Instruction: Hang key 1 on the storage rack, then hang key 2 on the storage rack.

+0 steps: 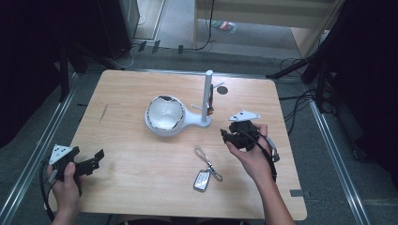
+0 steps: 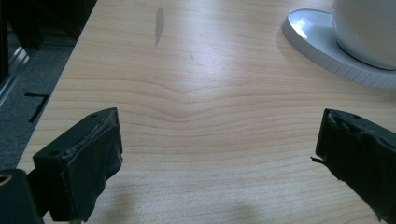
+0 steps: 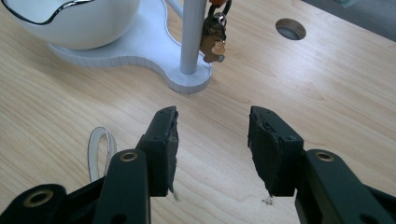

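The right gripper (image 1: 228, 136) is hovering half-open and empty near the silver car key fob on its grey strap (image 1: 202, 180), lying on the light wooden bench (image 1: 141, 168); the left gripper (image 1: 96, 157) is gaping wide.

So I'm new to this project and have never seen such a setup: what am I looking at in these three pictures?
A person sits at a wooden table with a tool in each hand: the left hand-held gripper and the right hand-held gripper, each with two black jaws. The wide picture is taken from above. The other two come from cameras riding on each tool, looking along its jaws. On the table stand a white bowl on a stand with a post where keys hang, and a car key with a strap lies nearby. Both tools are open, holding nothing.
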A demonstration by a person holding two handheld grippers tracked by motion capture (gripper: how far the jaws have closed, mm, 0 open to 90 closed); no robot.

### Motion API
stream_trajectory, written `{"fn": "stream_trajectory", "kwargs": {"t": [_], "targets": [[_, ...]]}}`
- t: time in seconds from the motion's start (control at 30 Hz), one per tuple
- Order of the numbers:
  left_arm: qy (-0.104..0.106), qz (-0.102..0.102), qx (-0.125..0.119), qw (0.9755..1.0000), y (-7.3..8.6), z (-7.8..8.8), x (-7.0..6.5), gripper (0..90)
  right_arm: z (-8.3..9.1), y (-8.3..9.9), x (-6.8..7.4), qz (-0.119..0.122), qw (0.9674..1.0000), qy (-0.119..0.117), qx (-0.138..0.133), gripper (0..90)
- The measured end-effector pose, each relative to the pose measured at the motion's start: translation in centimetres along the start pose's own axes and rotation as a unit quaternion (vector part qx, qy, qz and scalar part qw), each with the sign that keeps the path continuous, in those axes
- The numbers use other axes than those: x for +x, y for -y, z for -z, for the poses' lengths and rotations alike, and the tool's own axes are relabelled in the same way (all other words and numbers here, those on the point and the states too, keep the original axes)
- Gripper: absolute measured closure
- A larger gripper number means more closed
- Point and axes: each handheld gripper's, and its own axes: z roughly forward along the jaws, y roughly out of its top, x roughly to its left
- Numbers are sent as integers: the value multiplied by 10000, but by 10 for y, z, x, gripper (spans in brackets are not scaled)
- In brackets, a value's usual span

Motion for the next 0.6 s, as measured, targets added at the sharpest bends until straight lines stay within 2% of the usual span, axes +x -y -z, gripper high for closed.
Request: {"fn": "stream_trajectory", "kwargs": {"t": [0.6], "targets": [[24, 11, 3, 10000, 0, 0, 0, 8, 2, 10, -1, 14, 9999, 51, 153, 544]]}}
